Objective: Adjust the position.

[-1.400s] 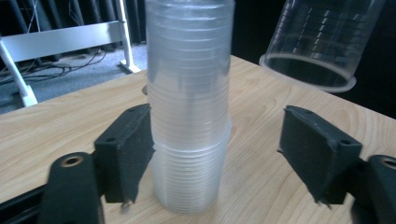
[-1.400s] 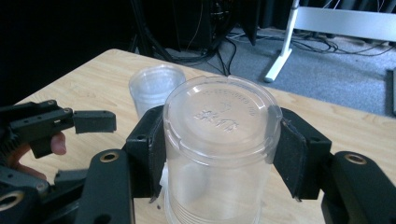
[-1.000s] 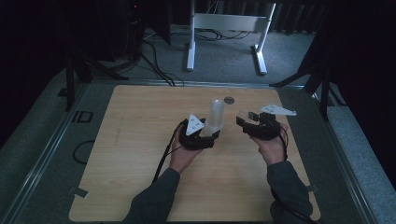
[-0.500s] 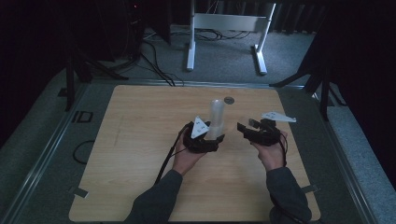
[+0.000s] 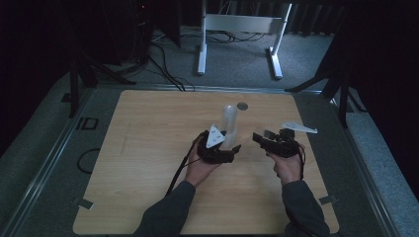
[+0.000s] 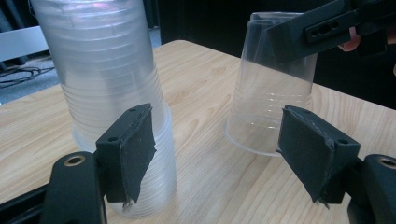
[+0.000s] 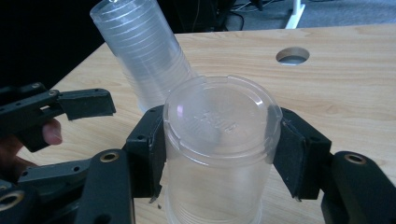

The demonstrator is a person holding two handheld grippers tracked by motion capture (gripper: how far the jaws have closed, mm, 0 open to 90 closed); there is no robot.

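You will find no legible text, label, brand, number or sign here. The base of the single clear cup (image 7: 219, 140), turned up between the jaws of your right gripper (image 7: 219, 154), carries faint moulded relief marks near its centre, but they are too blurred to read. The stack of clear cups (image 6: 112, 93) beside your left gripper (image 6: 219, 154) shows only plain ribbing. The grey three-cornered plate (image 5: 215, 136) on that gripper bears a few small dark dots, not characters. The wooden table (image 5: 148, 148) is unmarked.
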